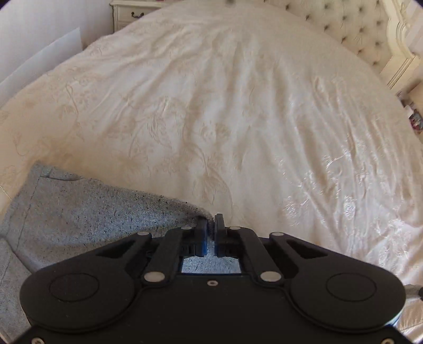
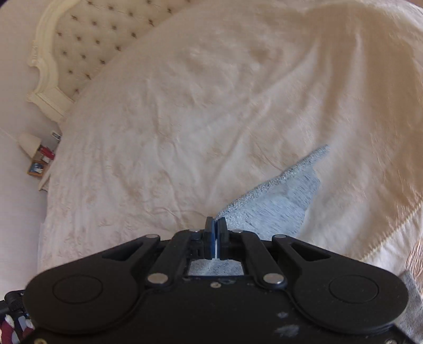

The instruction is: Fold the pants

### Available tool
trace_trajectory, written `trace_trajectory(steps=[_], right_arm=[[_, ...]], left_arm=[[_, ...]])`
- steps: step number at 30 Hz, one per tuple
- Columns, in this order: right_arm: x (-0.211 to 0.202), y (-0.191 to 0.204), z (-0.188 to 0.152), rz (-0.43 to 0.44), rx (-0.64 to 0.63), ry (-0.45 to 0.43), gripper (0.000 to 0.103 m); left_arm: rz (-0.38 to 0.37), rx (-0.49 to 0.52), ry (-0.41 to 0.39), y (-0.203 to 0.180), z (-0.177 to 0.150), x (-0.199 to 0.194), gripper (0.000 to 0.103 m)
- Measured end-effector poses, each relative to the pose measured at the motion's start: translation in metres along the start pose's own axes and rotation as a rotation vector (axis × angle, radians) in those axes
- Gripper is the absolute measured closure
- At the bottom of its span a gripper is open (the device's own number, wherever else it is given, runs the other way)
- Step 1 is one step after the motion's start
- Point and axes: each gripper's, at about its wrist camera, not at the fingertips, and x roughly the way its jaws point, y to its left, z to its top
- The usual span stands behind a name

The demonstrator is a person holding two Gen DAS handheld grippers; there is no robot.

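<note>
One pair of grey speckled pants (image 1: pixel 79 211) lies at the near edge of a cream bedspread (image 1: pixel 224 111), reaching from the lower left of the left wrist view to the gripper's tips; in the right wrist view the same garment (image 2: pixel 280 201) rises as a lifted grey flap to the right of the gripper's tips, with its upper edge slanting up and away over the bedspread (image 2: pixel 185 119). There are two grippers, both black with blue pads. The left gripper (image 1: pixel 210 225) has its jaws nearly together, pinching an edge of the grey fabric between the pads, and more of the cloth shows through the window in its body. The right gripper (image 2: pixel 214 225) has its pads pressed together on a thin fold of the same pants. Beyond the fabric, one tufted, buttoned headboard (image 1: pixel 351 29) stands at the far end of the bed. One white nightstand (image 1: pixel 129 13) with a dark drawer handle sits at the top left of the left wrist view, and one small lamp (image 2: pixel 29 144) stands beside the bed in the right wrist view.
</note>
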Motion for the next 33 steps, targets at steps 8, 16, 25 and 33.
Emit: trace_trajectory(steps=[8,16,25,33], right_arm=[[-0.061,-0.05,-0.096,-0.112,0.098,0.093,0.101],[-0.021,-0.107,-0.174,-0.307,0.214,0.249,0.101],[-0.049,-0.127,-0.151,-0.293,0.326,0.092,0.075],[-0.03,-0.155,-0.131,-0.289,0.388,0.092,0.073]], left_arm=[[-0.05,0.003,0.003,0.049,-0.091,-0.072,0.098],[0.056,0.048,0.25,0.057,-0.18,-0.029,0.098],[-0.008,0.122,0.227,0.056,-0.175,-0.026,0.099],[-0.018,0.101,0.212,0.066,-0.182,-0.034,0.099]])
